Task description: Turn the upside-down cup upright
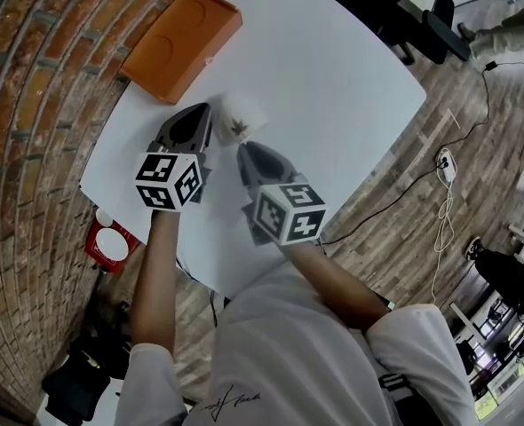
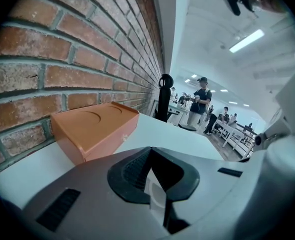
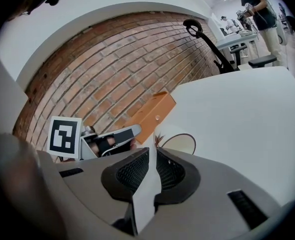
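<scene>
Overhead, the head view shows a white table (image 1: 333,78) set against a brick wall (image 1: 31,78), with an orange box (image 1: 182,43) at the far side and the white, leaf-printed cup (image 1: 242,118) nearer the middle; the left gripper (image 1: 200,118) has its tip just beside the cup's left flank, perhaps touching it; the right gripper (image 1: 249,155) points at the cup from the near side, a little apart; neither has the cup between its jaws.

The left gripper view looks past the jaws toward the box and the wall; those jaws are close together, the tips seeming to meet, with nothing between them; a white blur at the right edge may be the cup, though I cannot tell.

The right gripper view shows only a narrow slit between its jaws, bare table visible through it and nothing gripped; just beyond the tips is the cup, one round, dark-rimmed end turned toward this camera, so it appears tipped or lying over rather than standing; whether that end is mouth or base I cannot tell.

By my reading the turn is unfinished; the cup is not set on its base; it remains to take hold of it, swing it mouth-up, stand it on the table and let go.
</scene>
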Motion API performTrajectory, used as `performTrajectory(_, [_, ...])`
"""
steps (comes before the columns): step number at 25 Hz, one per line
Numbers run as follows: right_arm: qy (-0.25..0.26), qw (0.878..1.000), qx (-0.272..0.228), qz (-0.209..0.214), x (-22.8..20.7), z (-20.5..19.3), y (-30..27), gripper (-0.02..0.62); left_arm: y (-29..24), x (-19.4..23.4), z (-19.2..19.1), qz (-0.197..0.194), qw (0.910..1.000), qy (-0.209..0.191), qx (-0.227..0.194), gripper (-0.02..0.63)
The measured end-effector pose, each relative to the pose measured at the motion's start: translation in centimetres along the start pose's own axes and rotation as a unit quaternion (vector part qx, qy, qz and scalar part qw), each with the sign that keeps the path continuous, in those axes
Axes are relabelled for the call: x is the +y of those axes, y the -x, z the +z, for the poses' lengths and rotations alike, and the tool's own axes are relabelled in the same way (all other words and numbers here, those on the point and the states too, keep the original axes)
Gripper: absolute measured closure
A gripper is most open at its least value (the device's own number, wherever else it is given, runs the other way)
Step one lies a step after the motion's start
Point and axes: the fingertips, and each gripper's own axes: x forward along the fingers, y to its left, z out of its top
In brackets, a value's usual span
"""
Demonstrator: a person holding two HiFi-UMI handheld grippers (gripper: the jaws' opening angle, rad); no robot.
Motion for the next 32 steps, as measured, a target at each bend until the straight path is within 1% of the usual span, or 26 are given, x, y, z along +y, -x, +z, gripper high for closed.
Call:
performTrajectory(3, [-0.01,1.0,0.007,0.006,0.2,-0.2,-0.4,0.572,-0.6,0.4,-0.3,-0.001,1.0,0.005,0.001,0.597])
performTrajectory(7, [-0.021,1.0,0.008,-0.003,-0.2,-0.3,-0.7,0.571,-1.2,0.9,-0.6,-0.002,0.9999,0.011,0.006,0.597])
performTrajectory(10, [-0.033,0.999,0.004,-0.013,-0.7,-0.2,-0.9,0.547,-1.7,1.2,-0.8,-0.004,0.9999,0.013,0.011,0.597])
performTrajectory(13, [-0.048,0.999,0.002,-0.012,-0.9,-0.3,-1.2,0.535,-1.9,1.1,-0.8,-0.008,0.9998,0.009,0.012,0.597])
performTrajectory(17, [-0.068,0.998,-0.01,-0.009,-1.0,0.1,-1.4,0.534,-2.4,1.2,-0.7,-0.011,0.9998,0.004,0.014,0.597])
performTrajectory(22, [-0.082,0.996,-0.019,-0.009,-1.5,0.6,-1.7,0.535,-3.0,1.1,-0.7,-0.019,0.9995,0.008,0.022,0.597])
performTrajectory(32, [-0.094,0.995,-0.024,0.005,-1.9,0.7,-1.9,0.54,-3.7,0.6,-1.1,-0.028,0.999,0.0,0.036,0.597])
